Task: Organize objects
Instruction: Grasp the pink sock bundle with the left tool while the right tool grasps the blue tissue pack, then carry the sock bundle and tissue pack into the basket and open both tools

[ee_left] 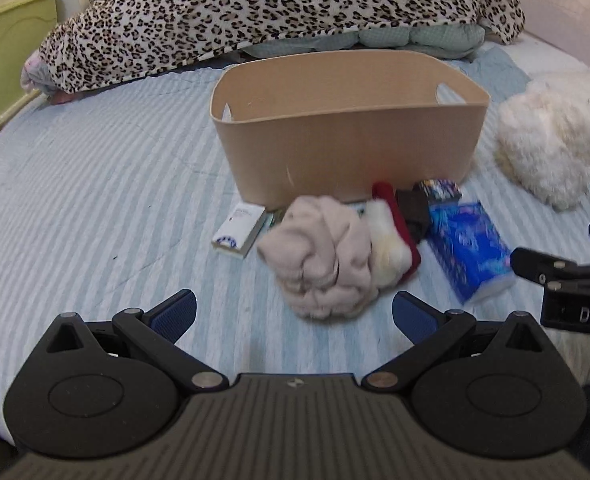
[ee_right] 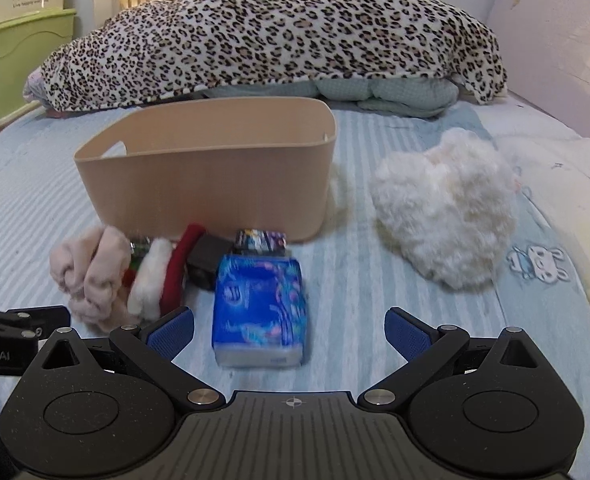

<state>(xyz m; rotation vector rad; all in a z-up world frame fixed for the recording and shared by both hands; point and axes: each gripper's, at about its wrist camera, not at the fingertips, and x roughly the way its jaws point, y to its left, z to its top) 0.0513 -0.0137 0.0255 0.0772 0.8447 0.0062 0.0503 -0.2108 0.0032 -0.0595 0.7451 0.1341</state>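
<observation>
A tan plastic basket (ee_left: pixel 347 148) (ee_right: pixel 211 184) stands on the striped bed. In front of it lie a crumpled pink cloth (ee_left: pixel 323 256) (ee_right: pixel 91 276), a red and white plush piece (ee_left: pixel 395 240) (ee_right: pixel 163 276), a blue tissue pack (ee_left: pixel 471 248) (ee_right: pixel 259 308), a small white box (ee_left: pixel 239 230), a dark box (ee_right: pixel 207 260) and a small colourful pack (ee_right: pixel 261 240). My left gripper (ee_left: pixel 294 314) is open and empty, just short of the pink cloth. My right gripper (ee_right: pixel 290 332) is open and empty, with the tissue pack between and just beyond its fingers.
A white fluffy plush (ee_left: pixel 551 140) (ee_right: pixel 447 216) lies to the right of the basket. A leopard-print blanket (ee_left: pixel 279 12) (ee_right: pixel 271 36) is heaped at the back. A green bin (ee_right: pixel 19 60) stands at the left beside the bed.
</observation>
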